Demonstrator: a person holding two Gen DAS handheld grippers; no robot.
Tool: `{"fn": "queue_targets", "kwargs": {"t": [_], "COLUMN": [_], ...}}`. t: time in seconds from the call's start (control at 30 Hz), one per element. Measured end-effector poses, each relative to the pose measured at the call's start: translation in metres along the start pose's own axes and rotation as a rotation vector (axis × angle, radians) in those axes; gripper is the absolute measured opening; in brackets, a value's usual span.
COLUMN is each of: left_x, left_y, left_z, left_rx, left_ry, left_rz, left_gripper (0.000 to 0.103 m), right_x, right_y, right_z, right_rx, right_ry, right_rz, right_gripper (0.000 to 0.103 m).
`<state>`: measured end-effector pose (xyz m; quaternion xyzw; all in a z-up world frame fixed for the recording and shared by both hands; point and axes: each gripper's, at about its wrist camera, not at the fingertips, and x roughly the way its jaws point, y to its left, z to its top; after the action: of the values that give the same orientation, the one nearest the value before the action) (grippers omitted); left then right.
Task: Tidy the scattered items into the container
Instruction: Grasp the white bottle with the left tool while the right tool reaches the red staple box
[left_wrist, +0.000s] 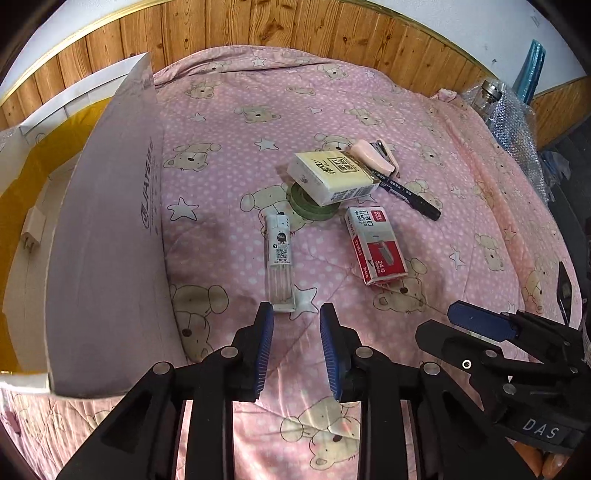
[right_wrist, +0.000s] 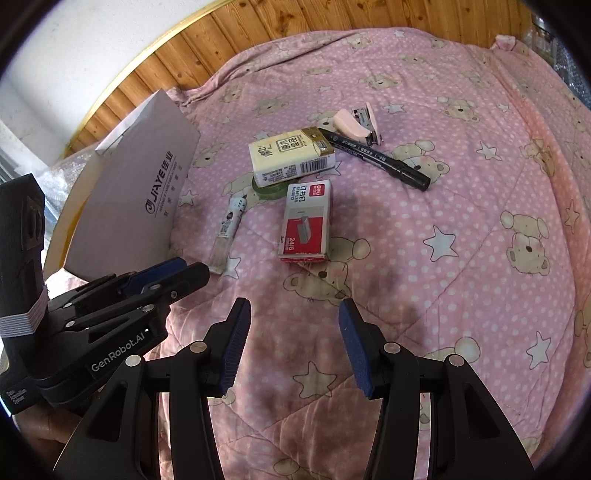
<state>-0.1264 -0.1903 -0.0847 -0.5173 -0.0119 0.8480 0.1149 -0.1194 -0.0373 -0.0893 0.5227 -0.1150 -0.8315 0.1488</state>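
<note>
On a pink bear-print quilt lies a loose cluster: a clear pencil-lead case (left_wrist: 279, 261) (right_wrist: 228, 229), a red and white staples box (left_wrist: 373, 245) (right_wrist: 305, 221), a cream tissue pack (left_wrist: 332, 177) (right_wrist: 291, 157) resting on a green tape roll (left_wrist: 308, 208) (right_wrist: 267, 190), a black marker (left_wrist: 410, 195) (right_wrist: 376, 157) and a pink stapler (left_wrist: 375, 155) (right_wrist: 356, 123). An open cardboard box (left_wrist: 107, 229) (right_wrist: 140, 195) stands at the left. My left gripper (left_wrist: 296, 317) (right_wrist: 173, 269) is open just short of the lead case. My right gripper (right_wrist: 291, 314) (left_wrist: 480, 321) is open before the staples box. Both are empty.
Wood panelling (left_wrist: 258, 26) runs behind the bed. A glass jar in bubble wrap (left_wrist: 495, 103) sits at the far right edge of the quilt. The box has a yellow inside (left_wrist: 40, 162) and its raised flap faces the items. Bare quilt lies right of the cluster.
</note>
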Motion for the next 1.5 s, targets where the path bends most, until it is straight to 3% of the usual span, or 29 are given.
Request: {"fn": "queue_targets", "kwargs": {"t": [0.3,0.53,0.77,1.07,1.2,1.23,1.27,1.5], "left_x": [0.013,0.019,0.028,0.044,0.047,0.046,0.045,0.043], "left_y": [-0.002,0.007,0.031,0.018,0.014,0.015,0.016,0.023], "left_z": [0.013,0.022,0.026,0.022,0.022,0.023,0.022,0.02], "left_rx": [-0.007,-0.085,-0.157,-0.116,-0.081,-0.084,-0.088,-0.105], "left_ry": [0.005,-0.025,-0.002,0.023,0.004,0.004,0.004,0.003], "left_rz": [-0.011,-0.051,-0.042,-0.022,0.023,0.014,0.006,-0.016], "left_gripper": [0.031,0.04,0.041,0.041,0.027,0.024,0.024,0.026], "right_x": [0.007,0.014,0.027,0.043,0.044,0.043,0.043,0.041], "right_y": [0.002,-0.001,-0.003,-0.01,-0.009,-0.008,-0.008,-0.009], "right_z": [0.018,0.031,0.037,0.037,0.037,0.037,0.037,0.038], "right_rx": [-0.004,0.004,0.002,-0.004,-0.03,-0.034,-0.032,-0.024], "right_ry": [-0.012,-0.012,0.002,0.037,0.041,0.043,0.045,0.036], "right_rz": [0.0,-0.018,-0.024,-0.03,-0.036,-0.032,-0.026,-0.026], "right_gripper": [0.053,0.053,0.053,0.053,0.052,0.043,0.036,0.035]}}
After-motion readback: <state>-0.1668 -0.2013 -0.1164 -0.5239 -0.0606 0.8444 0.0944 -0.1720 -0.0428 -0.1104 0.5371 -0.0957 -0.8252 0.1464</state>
